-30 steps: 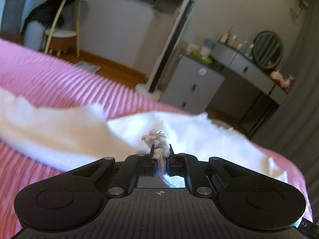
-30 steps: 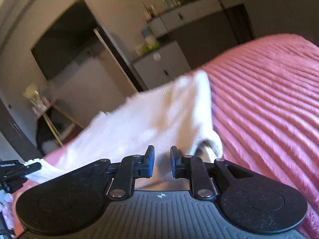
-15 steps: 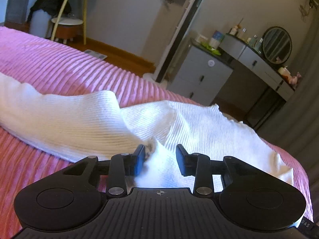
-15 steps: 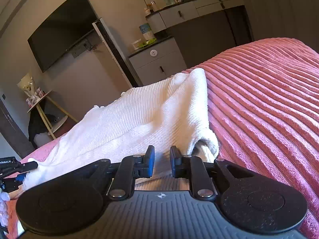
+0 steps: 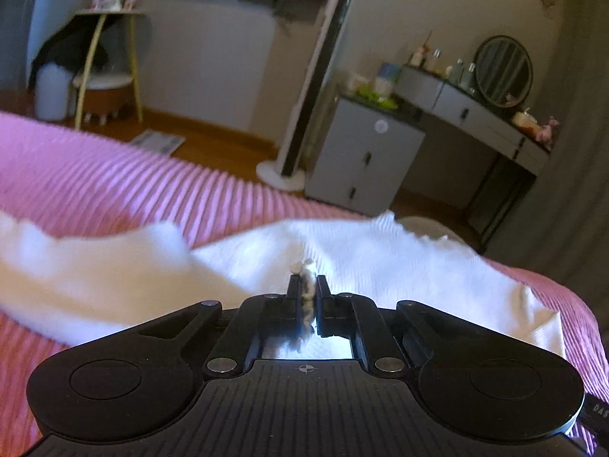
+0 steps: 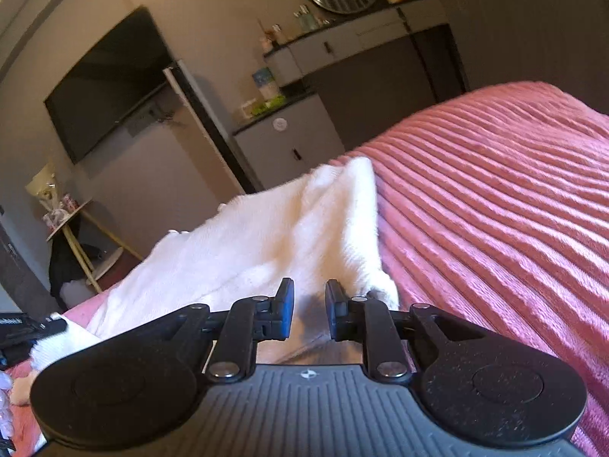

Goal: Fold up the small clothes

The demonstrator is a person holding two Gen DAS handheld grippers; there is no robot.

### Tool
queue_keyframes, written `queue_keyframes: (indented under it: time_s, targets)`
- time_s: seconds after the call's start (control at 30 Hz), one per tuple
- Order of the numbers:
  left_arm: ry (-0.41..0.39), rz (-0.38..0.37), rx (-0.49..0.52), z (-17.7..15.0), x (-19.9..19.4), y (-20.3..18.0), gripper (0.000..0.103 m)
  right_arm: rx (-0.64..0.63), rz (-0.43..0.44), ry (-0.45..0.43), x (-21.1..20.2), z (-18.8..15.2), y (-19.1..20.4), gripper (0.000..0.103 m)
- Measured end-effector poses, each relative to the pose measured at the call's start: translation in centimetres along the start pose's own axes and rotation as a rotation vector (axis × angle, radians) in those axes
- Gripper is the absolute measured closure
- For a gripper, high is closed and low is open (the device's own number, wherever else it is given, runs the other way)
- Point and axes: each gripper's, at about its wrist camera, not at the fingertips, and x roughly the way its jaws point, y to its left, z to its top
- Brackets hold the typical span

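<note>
A white ribbed knit garment (image 5: 380,266) lies across the pink striped bed cover (image 5: 114,175). One sleeve runs off to the left. My left gripper (image 5: 307,285) is shut on a small pinch of the white garment, and a tuft of it sticks up between the fingertips. In the right wrist view the garment (image 6: 266,228) rises in a ridge toward my right gripper (image 6: 308,297). Its jaws stand a little apart with a thick shadowed fold of the garment filling the gap. A sleeve cuff (image 6: 382,289) hangs just right of the fingers.
The bed cover (image 6: 495,209) stretches away to the right. Beyond the bed's far edge stand a grey cabinet (image 5: 365,160), a dresser with a round mirror (image 5: 502,70), a tall white tower unit (image 5: 312,87) and a yellow-legged side table (image 5: 106,61). A dark screen (image 6: 110,80) hangs on the wall.
My left gripper, shut on a tuft a second ago, opened over the cloth and has shut again on a fresh pinch. The right gripper stays as it was, with its view tilted slightly.
</note>
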Motion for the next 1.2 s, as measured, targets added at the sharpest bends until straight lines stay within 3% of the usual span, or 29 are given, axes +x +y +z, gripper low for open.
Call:
queue_keyframes:
  time_s: [0.17, 0.23, 0.33, 0.37, 0.43, 0.5, 0.53, 0.6, 0.67, 0.77, 0.97, 1.03, 1.2]
  targets:
    - [-0.089, -0.009, 0.017, 0.7, -0.8, -0.7, 0.095, -0.063, -0.053, -0.013, -0.1, -0.1, 0.6, 0.086]
    - [-0.041, 0.033, 0.022, 0.3, 0.2, -0.5, 0.094, -0.055, -0.049, -0.001, 0.1, -0.1, 0.3, 0.086]
    - [0.106, 0.126, -0.024, -0.9, 2.4, 1.0, 0.085, -0.059, -0.046, 0.004, 0.1, -0.2, 0.5, 0.085]
    - [0.12, 0.148, -0.051, -1.3, 2.5, 1.6, 0.079, -0.061, -0.046, 0.004, 0.1, -0.2, 0.5, 0.085]
    - [0.104, 0.123, -0.111, -1.6, 1.4, 3.0, 0.068, -0.064, -0.04, 0.005, 0.1, -0.3, 0.7, 0.083]
    - [0.089, 0.129, -0.155, -1.5, -0.2, 4.3, 0.046, -0.061, -0.031, 0.002, 0.0, -0.3, 0.8, 0.081]
    - [0.076, 0.138, -0.165, -1.4, -1.2, 4.9, 0.044, -0.065, -0.025, -0.004, -0.2, -0.3, 0.9, 0.078]
    - [0.056, 0.18, -0.183, -1.1, -3.0, 6.4, 0.027, -0.082, 0.0, -0.024, -0.6, -0.3, 1.3, 0.069]
    - [0.037, 0.232, -0.227, -0.7, -4.4, 8.3, 0.021, -0.089, 0.045, -0.039, -1.0, -0.4, 1.8, 0.057]
    - [0.04, 0.302, -0.35, -0.3, -5.1, 12.5, 0.021, -0.091, 0.074, -0.028, -1.1, -0.5, 2.3, 0.053]
    - [0.012, 0.332, -0.644, 0.0, -4.2, 20.8, 0.025, -0.064, 0.086, -0.005, -1.0, -0.6, 2.2, 0.051]
    - [-0.029, 0.326, -0.677, 0.5, -3.8, 22.2, 0.025, -0.066, 0.085, 0.002, -0.8, -0.8, 2.3, 0.05]
    - [-0.096, 0.366, -0.707, 1.8, -2.6, 25.2, 0.039, -0.092, 0.089, 0.009, -0.3, -1.4, 2.8, 0.049]
